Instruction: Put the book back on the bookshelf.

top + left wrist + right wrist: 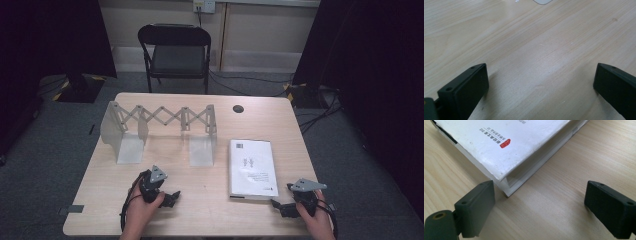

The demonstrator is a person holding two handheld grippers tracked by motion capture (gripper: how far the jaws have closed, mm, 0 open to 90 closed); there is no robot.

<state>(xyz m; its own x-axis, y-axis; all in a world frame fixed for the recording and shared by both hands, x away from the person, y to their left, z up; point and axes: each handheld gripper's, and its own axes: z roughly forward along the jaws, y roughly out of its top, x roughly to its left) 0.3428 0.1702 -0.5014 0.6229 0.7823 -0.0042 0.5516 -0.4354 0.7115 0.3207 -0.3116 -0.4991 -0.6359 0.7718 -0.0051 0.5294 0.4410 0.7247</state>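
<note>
A white book point(252, 167) lies flat on the right half of the wooden table point(210, 210). In the right gripper view its near corner point(506, 187) with a small red mark sits just beyond my jaws. My right gripper point(277, 205) rests on the table at the book's near right corner, open, nothing between its fingers point(477, 207). My left gripper point(172, 196) lies low on the table front left, open over bare wood point(541, 82). A grey expandable book rack point(160, 131) stands at the back left of the table.
A black folding chair point(175, 52) stands behind the table. A round cable hole point(238, 108) is in the table's far edge area. Cables run over the grey carpet at the right. The table's front edge lies close under both hands.
</note>
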